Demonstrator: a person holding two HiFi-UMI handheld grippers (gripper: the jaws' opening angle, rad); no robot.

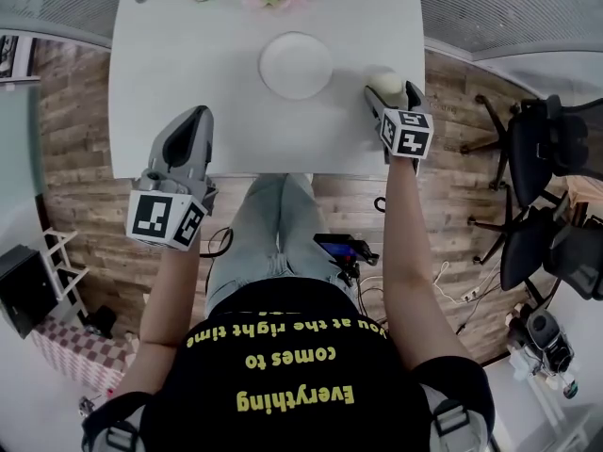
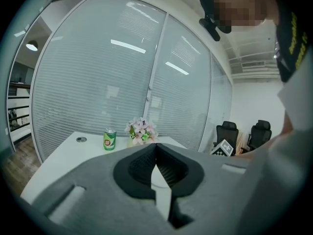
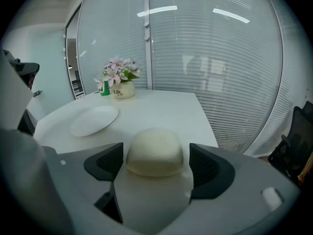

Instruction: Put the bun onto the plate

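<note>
This is an office, likely a meeting room. Ahead of the right gripper (image 3: 155, 168), past the white table (image 3: 161, 109), rise tall glass partitions (image 3: 195, 48) with lowered blinds (image 3: 239, 87) that mirror ceiling strip lights (image 3: 230, 15). To that gripper's right, black swivel office chairs (image 1: 542, 153) stand on a wood-plank floor (image 1: 80, 130), and loose cables (image 1: 222, 243) trail across it.

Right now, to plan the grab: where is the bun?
In the head view the bun sits on the table at right, between the jaws of the open right tool, the plate to its left.
</note>
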